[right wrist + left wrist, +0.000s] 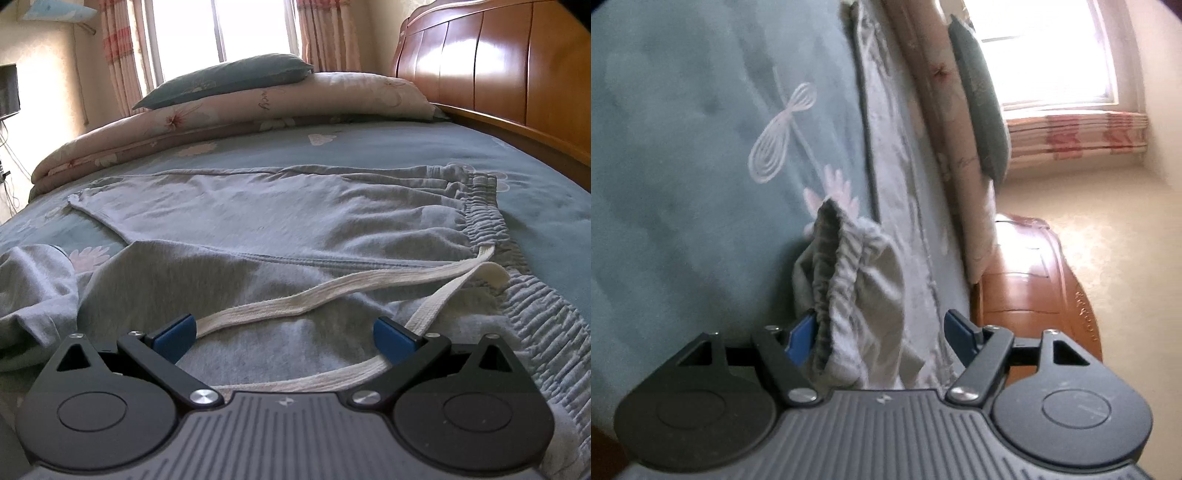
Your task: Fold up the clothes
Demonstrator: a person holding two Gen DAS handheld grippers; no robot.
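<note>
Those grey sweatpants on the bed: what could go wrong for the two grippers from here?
The left gripper is open, and the ribbed cuff leans on only one blue pad, so it may slip off. The white drawstring runs between the open right gripper fingers and might snag. The grey sweatpants are still rumpled at one leg; folding now could trap creases.

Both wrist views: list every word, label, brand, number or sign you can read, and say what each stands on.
Script word on the pink floral quilt: upside down, too blurred to read for certain.
Raised lettering on the wooden headboard: too small and blurred to read.
Small white mark on each gripper's body: a logo, not text.
</note>
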